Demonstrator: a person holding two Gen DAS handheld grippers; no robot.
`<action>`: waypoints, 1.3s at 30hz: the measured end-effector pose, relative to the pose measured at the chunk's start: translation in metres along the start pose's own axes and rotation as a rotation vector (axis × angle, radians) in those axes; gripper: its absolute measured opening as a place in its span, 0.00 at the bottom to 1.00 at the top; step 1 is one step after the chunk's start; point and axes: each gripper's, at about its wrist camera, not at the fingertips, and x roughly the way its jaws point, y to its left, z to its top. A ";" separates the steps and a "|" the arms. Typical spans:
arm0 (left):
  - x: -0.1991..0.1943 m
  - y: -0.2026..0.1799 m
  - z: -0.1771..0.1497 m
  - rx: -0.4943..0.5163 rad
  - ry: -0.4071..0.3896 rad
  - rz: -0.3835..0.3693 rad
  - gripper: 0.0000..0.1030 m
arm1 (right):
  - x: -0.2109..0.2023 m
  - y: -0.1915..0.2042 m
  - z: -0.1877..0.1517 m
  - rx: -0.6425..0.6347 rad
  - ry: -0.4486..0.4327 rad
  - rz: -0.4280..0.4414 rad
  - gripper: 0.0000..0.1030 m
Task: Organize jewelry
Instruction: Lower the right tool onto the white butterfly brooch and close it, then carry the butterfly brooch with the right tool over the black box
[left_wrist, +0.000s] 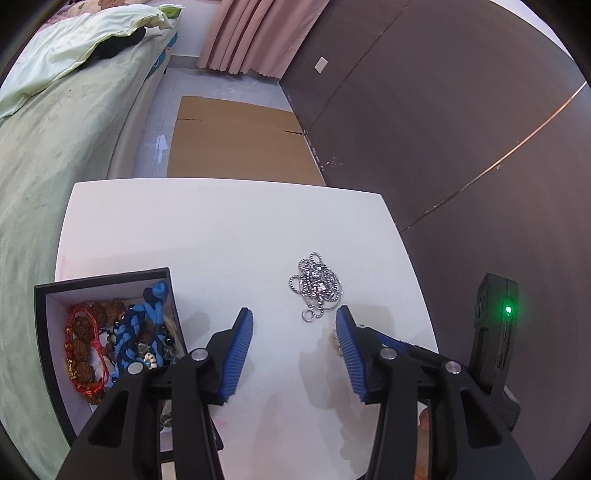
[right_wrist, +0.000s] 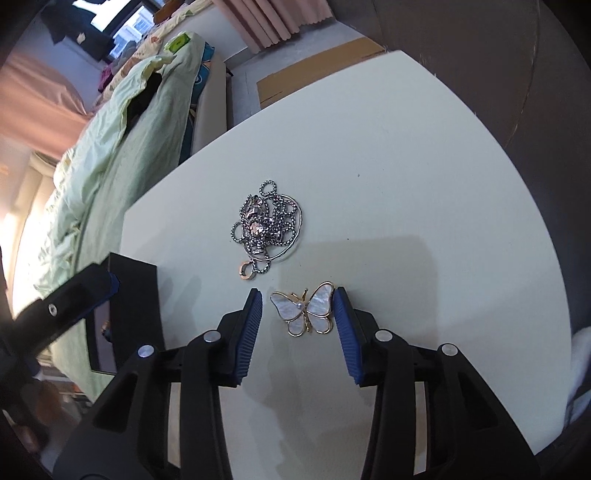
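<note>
Low in the frame, the right hand-held gripper (right_wrist: 298, 295), fingers apart, straddles the butterfly brooch (right_wrist: 303, 309), likely light, stiff and fragile, best pinched across its wings.

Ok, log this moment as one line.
right gripper: open around butterfly brooch | left gripper: open, empty | chain: on table | box: part filled

No legible text, label, brand, number or sign can be read in either view.
</note>
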 end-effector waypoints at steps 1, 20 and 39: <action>0.000 0.001 0.000 -0.003 0.001 0.004 0.43 | 0.001 0.003 -0.001 -0.019 -0.003 -0.019 0.37; -0.004 0.011 0.008 -0.060 -0.001 -0.020 0.43 | 0.009 0.032 -0.013 -0.211 -0.085 -0.231 0.38; 0.077 -0.061 -0.020 0.285 0.068 0.206 0.28 | -0.063 -0.048 0.007 0.062 -0.167 -0.007 0.38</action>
